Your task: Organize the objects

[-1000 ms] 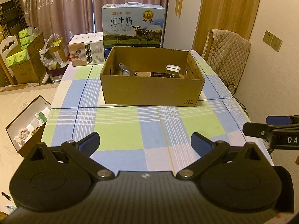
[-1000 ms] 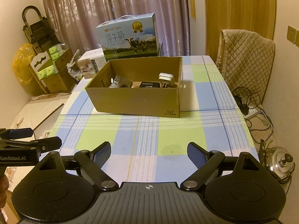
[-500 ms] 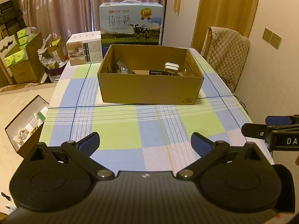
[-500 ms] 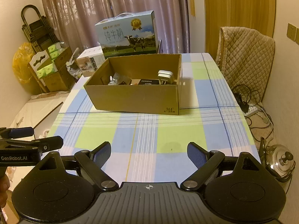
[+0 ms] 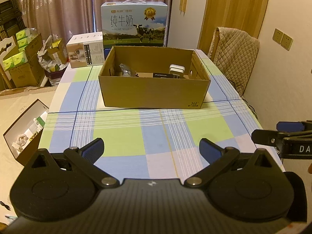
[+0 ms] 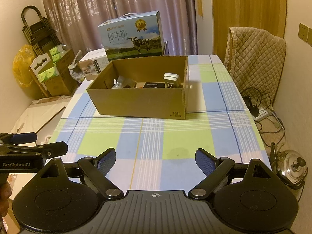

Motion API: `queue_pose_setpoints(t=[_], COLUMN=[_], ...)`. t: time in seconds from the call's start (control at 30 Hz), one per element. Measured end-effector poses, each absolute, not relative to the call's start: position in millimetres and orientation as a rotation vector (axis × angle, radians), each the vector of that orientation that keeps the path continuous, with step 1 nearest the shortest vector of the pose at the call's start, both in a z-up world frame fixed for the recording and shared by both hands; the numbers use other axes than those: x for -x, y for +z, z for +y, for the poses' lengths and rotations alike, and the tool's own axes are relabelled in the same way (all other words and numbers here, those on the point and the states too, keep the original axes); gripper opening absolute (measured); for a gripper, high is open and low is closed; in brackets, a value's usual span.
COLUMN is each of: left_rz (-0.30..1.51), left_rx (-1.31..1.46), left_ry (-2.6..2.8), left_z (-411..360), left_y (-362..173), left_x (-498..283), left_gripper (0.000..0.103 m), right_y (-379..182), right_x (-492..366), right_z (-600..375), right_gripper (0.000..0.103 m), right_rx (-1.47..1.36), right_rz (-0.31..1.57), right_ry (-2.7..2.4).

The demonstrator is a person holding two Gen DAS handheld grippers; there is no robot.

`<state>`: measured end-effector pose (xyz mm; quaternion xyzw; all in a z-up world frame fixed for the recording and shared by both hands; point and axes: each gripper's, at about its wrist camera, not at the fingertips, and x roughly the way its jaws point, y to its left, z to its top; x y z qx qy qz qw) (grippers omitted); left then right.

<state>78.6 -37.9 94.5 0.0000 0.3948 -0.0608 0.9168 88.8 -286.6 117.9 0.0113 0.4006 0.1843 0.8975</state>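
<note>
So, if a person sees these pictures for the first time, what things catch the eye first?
First comes the open cardboard box in the middle of the checked tablecloth, with a white plug and a few small items inside. Behind it stands the big blue milk carton with a cow on it. Both grippers, left and right, are open and empty near the table's front edge.

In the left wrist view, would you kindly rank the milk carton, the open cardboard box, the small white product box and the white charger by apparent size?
1. open cardboard box, though it is nearest
2. milk carton
3. small white product box
4. white charger, in the cardboard box
</note>
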Motion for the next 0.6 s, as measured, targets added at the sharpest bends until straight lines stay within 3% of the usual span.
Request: queue_pose_setpoints(t=[0.6], left_rz=[0.786], left_rx=[-0.021], left_ry=[-0.128], left_z=[-44.1], left_y=[93.0], left_x=[-75.6], left_gripper=[0.102], right_y=[116.9], right_x=[-87.3], right_z=[-286.8], right_gripper=[0.086], right_rx=[-0.022], right_rz=[0.831], right_ry=[0.385])
